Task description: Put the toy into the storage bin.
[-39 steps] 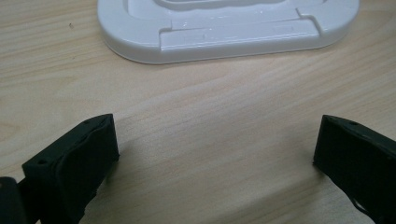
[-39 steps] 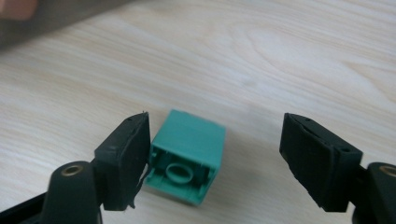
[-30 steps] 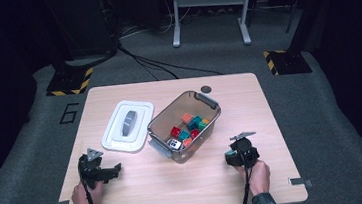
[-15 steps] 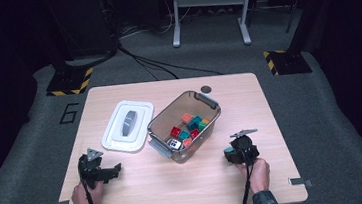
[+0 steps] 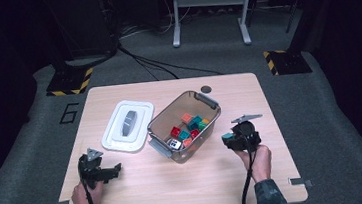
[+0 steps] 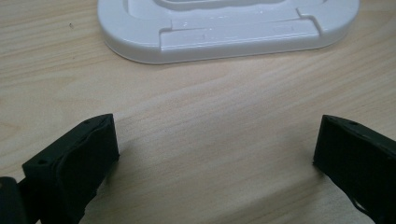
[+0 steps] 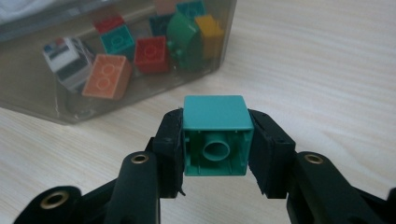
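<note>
Nearest me, the right gripper [image 7: 215, 140] pinches a teal block [image 7: 216, 135] between its jaws, just above the table [image 5: 186, 182]. The left gripper [image 6: 215, 154] rests spread wide, holding nothing. Beyond sit the clear bin [image 5: 204, 102] of blocks and the white lid [image 5: 128, 126].

One bin [image 5: 207, 103], one lid [image 5: 117, 138]

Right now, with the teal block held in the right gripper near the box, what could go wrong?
1. The right gripper holds the teal block only by its two side walls; it may slip out.
2. The clear box has a high wall; a low approach could hit it and push the box.
3. The white lid touches the box and might shift too.
</note>
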